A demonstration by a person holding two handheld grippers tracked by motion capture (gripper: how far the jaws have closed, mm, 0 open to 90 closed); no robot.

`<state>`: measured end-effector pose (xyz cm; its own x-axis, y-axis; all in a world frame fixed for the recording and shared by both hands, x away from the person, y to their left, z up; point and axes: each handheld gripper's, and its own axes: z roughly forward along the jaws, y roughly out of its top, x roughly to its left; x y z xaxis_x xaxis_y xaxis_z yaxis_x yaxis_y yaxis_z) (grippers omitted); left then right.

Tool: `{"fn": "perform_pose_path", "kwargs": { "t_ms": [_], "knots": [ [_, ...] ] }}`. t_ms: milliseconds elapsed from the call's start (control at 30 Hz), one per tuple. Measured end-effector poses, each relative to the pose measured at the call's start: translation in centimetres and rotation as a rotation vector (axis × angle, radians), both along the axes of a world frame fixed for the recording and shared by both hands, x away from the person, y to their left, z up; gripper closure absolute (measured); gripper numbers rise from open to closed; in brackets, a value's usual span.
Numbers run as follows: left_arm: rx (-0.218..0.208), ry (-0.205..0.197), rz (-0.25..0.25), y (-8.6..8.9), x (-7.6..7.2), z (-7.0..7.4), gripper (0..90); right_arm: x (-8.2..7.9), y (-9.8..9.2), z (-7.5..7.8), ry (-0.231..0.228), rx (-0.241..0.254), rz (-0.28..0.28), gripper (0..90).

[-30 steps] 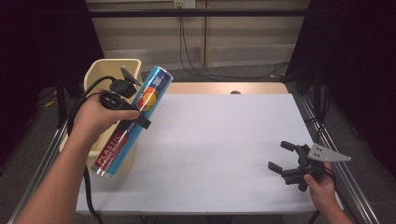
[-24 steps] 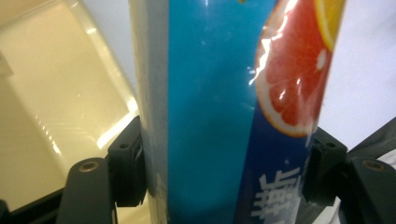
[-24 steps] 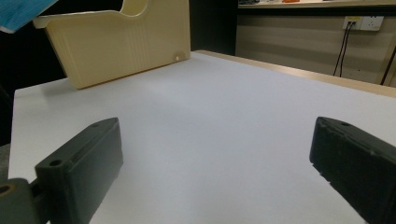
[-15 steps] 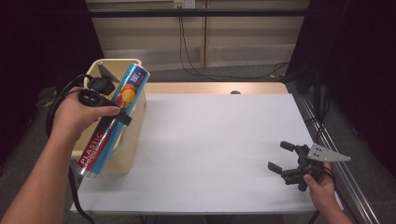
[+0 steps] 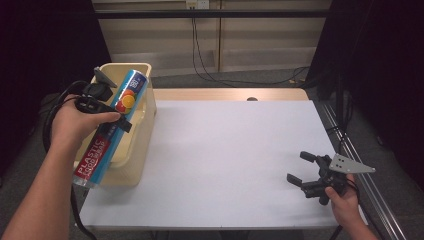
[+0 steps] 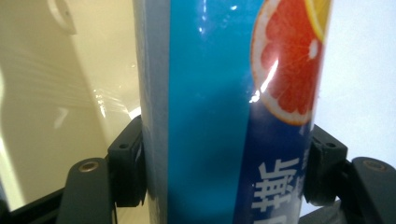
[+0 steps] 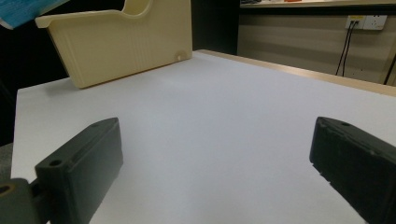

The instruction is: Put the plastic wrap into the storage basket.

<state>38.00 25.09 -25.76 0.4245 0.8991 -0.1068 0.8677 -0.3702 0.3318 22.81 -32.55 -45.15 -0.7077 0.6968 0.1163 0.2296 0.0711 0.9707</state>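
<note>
A long blue box of plastic food bags (image 5: pixel 112 130), printed with fruit, is held tilted over the cream bin (image 5: pixel 143 107) at the table's left edge. My left gripper (image 5: pixel 116 121) is shut on its middle. In the left gripper view both jaws press the box's sides (image 6: pixel 224 116), with the bin's pale inside (image 6: pixel 60 93) behind it. Near the front right corner of the table my right gripper (image 5: pixel 300 167) rests low and open, nothing between its jaws. The right gripper view has that bin (image 7: pixel 121 39) far off and a corner of the box (image 7: pixel 23 11) above it.
The white table top (image 5: pixel 230 150) stretches between the bin and my right gripper. A wooden strip (image 5: pixel 225 94) runs along the table's far edge. Cables (image 5: pixel 205 55) hang on the wall behind. A metal rail (image 5: pixel 350 155) borders the right side.
My left hand has carried the box further left, from over the table beside the bin to above the bin's opening. The right gripper has stayed put.
</note>
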Motion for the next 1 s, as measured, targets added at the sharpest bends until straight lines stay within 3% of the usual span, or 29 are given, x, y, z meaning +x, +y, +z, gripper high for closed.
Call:
{"fn": "perform_pose_path", "kwargs": {
  "t_ms": [600, 1000],
  "knots": [
    [0.034, -0.008, 0.112, 1.7, 0.6, -1.2, 31.6, 0.0, 0.1, 0.0, 0.0, 0.0, 0.003, 2.1],
    [0.038, -0.01, 0.118, 1.3, 1.0, -2.2, 31.4, 0.0, 0.0, 0.0, 0.001, 0.002, 0.003, 2.2]
  ]
}}
